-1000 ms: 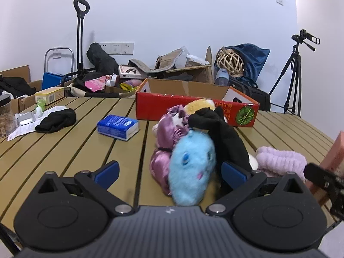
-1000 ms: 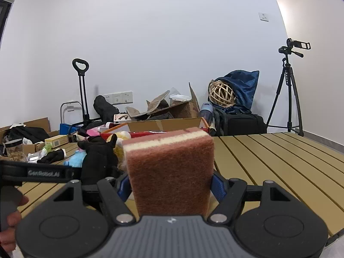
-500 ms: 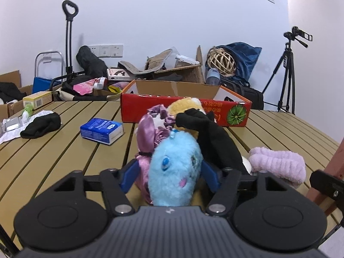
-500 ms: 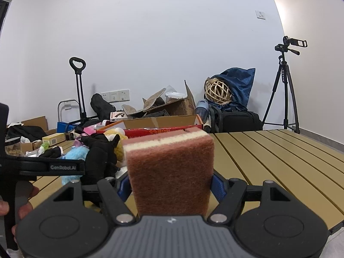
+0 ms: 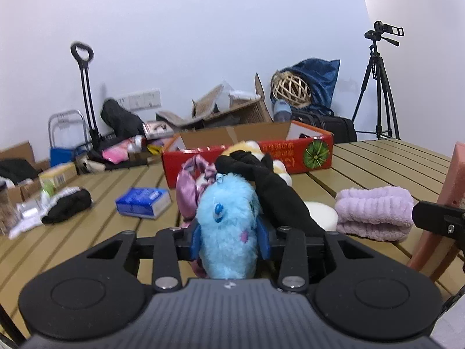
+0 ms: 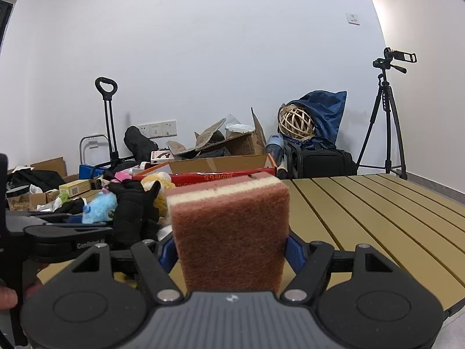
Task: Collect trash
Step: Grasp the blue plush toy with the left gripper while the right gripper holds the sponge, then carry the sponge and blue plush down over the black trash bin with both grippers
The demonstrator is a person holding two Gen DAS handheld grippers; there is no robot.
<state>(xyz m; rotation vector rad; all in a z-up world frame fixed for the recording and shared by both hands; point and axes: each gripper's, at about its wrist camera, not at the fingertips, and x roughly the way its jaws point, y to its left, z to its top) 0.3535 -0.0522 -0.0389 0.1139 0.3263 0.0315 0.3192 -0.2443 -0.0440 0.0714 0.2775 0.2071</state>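
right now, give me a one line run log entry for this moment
left gripper: shut on blue plush toy | right gripper: shut on sponge

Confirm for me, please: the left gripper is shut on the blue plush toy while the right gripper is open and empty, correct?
Not quite. The left gripper is shut on the blue plush toy, but the right gripper is shut on a scouring sponge, as the right wrist view shows.

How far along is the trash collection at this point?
Early. Nothing is visibly collected yet; the red box's contents are hidden. In hand: left gripper clamps the blue plush, right gripper the sponge. Left: blue packet, purple towel.
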